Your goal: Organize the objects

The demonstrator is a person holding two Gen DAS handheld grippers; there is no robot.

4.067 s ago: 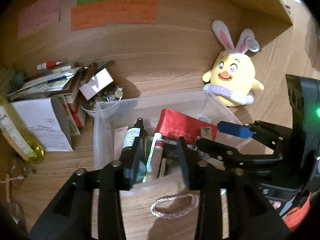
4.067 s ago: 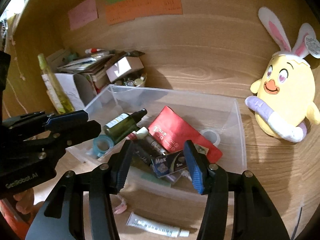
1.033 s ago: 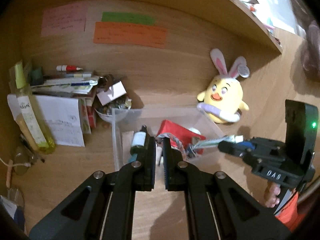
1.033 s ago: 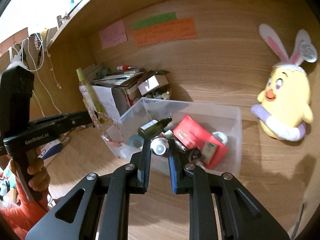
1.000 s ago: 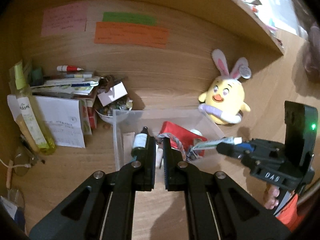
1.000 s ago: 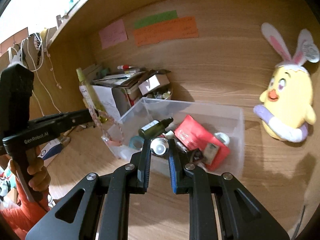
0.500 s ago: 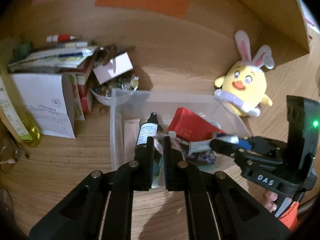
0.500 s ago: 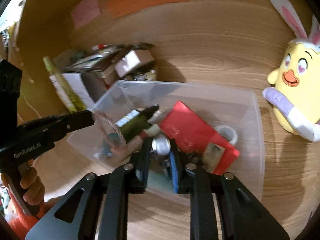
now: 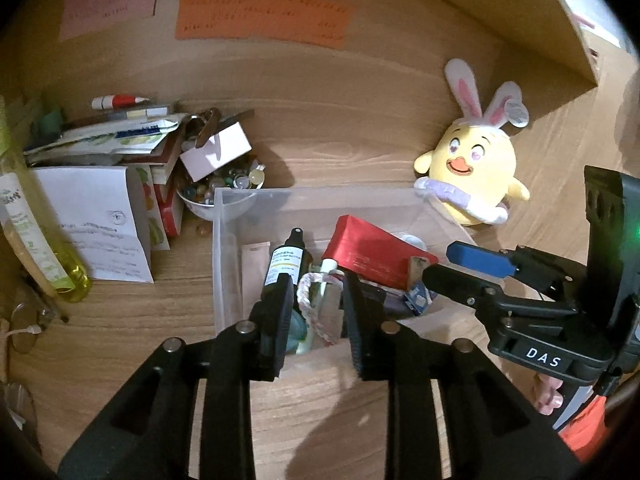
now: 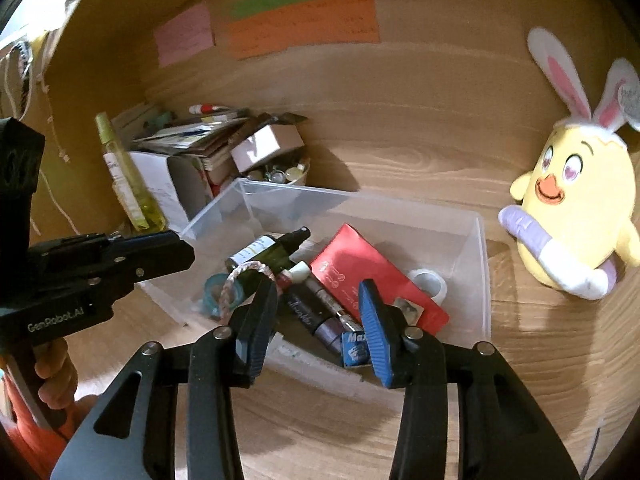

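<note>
A clear plastic bin (image 9: 224,240) (image 10: 480,280) stands on the wooden desk. It holds a dark spray bottle (image 9: 286,258) (image 10: 268,250), a red pouch (image 9: 372,254) (image 10: 360,272), a tape roll (image 10: 430,284), small tubes and a pink-white braided loop (image 9: 310,308) (image 10: 240,284). My left gripper (image 9: 314,308) is open over the bin's near edge, the loop lying loose between its fingers. My right gripper (image 10: 318,320) is open and empty over the bin's near side.
A yellow bunny-eared plush (image 9: 474,176) (image 10: 576,208) sits right of the bin. A bowl of beads (image 9: 216,196), a white box, papers and a yellow bottle (image 9: 36,232) crowd the left. Sticky notes (image 9: 264,16) hang on the back panel.
Both grippers have opened. The left let the braided loop drop into the bin; the right let go of its tube, which now lies in the bin. Both moved closer over the bin.
</note>
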